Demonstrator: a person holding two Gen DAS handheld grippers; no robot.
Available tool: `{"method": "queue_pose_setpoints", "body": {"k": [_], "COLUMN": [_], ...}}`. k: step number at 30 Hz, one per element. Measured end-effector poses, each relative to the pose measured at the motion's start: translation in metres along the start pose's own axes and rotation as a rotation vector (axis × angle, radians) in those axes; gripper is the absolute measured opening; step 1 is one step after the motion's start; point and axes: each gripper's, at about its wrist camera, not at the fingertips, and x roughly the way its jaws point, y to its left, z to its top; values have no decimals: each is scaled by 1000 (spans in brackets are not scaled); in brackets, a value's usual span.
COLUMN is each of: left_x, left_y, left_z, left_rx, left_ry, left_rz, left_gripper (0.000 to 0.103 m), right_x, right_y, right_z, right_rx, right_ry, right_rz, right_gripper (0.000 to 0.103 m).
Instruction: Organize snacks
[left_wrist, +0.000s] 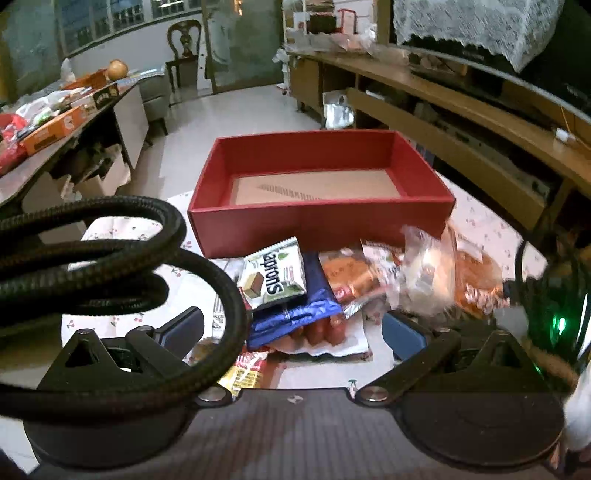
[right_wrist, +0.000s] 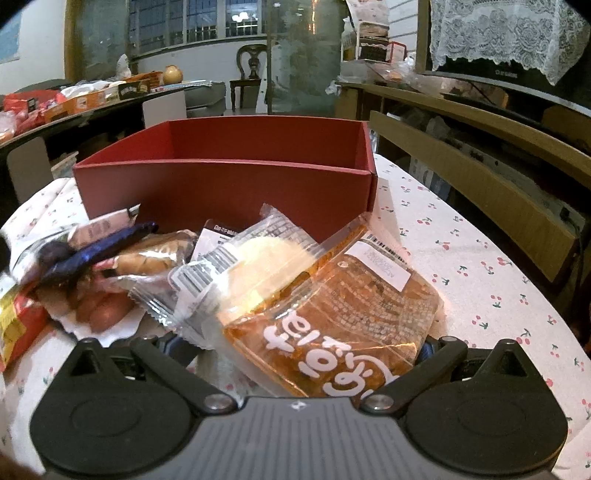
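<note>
Only left view shows red box floor bare

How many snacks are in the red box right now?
0. The red box shows only its bare cardboard floor; every snack, including the orange packet, lies on the table in front of it.

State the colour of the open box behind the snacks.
Red box, tan floor inside; left wrist view shows it best.

The white-and-green packet just in front of the red box reads "Saprons", upside down; the orange bag, also before that box, bears large white Korean letters too cut off to read; its barcode label is too small to read.
</note>
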Motion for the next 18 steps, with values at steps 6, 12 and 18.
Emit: {"method": "queue_pose_setpoints", "body": {"k": [6,12,18], "left_x": [-18,-47,-64], "left_y": [2,18,14], "left_z": [1,-1,-16], "left_rx": [39,-45,-118], "left_ry": [-83,-136,-145], "left_rz": [93,117,49], "left_gripper": [103,103,103], "right_x": [-43,-128,-165], "right_y": [0,0,6], "right_z": [15,19,26], "right_rx": [18,16,72], "right_ry": [107,-58,-144], "right_rz": [2,-33,-34], "right_gripper": [98,98,98]}}
